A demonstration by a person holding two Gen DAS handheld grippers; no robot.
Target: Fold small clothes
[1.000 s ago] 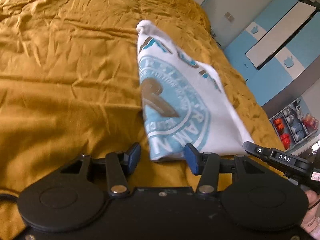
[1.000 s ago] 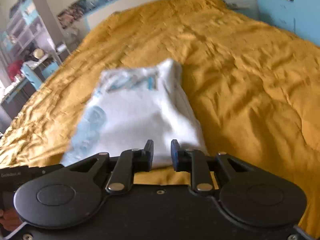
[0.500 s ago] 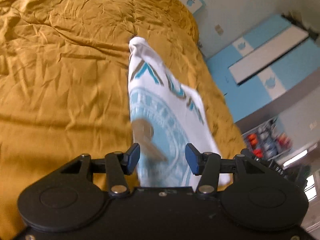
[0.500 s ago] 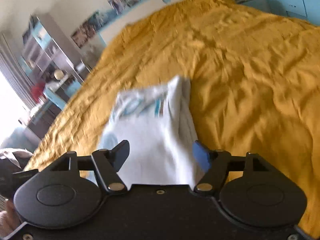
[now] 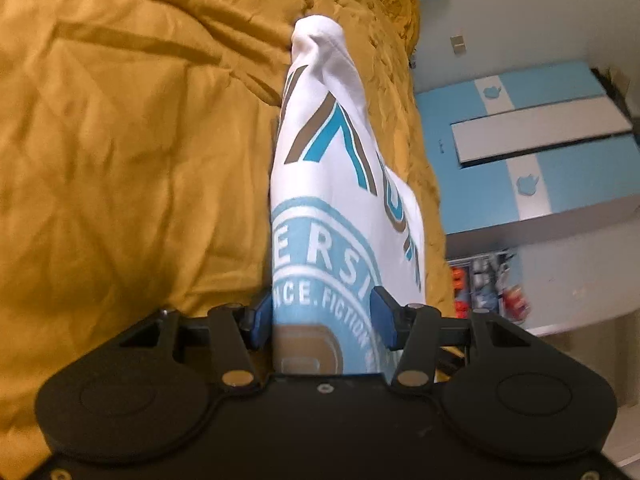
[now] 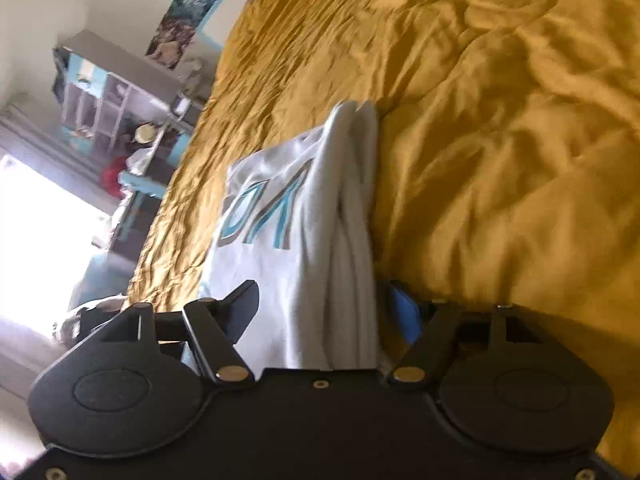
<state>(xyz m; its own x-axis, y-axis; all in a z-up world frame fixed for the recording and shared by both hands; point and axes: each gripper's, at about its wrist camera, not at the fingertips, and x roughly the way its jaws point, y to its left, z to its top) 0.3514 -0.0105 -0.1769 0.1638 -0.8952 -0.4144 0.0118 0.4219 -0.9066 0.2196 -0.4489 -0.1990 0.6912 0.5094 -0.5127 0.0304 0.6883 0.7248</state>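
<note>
A folded white T-shirt (image 5: 320, 184) with a teal and brown print lies on the mustard bedspread (image 5: 120, 160). Its near end runs in between the blue pads (image 5: 258, 320) of my left gripper (image 5: 322, 320), whose jaws stand apart around the cloth without squeezing it. In the right wrist view the same T-shirt (image 6: 304, 240) shows its stacked folded edge on the right. It reaches in between the widely spread fingers of my right gripper (image 6: 324, 308), which is open. The shirt's nearest edge is hidden behind both gripper bodies.
The rumpled bedspread (image 6: 500, 160) stretches far on both sides of the shirt. A blue and white wardrobe (image 5: 532, 140) stands past the bed's edge. Open shelves (image 6: 116, 100) and a bright window (image 6: 36, 220) lie beyond the other side.
Both grippers have moved in toward the shirt and rolled. The right jaws went from nearly shut to wide apart. The shirt's near end now lies between both pairs of fingers.
</note>
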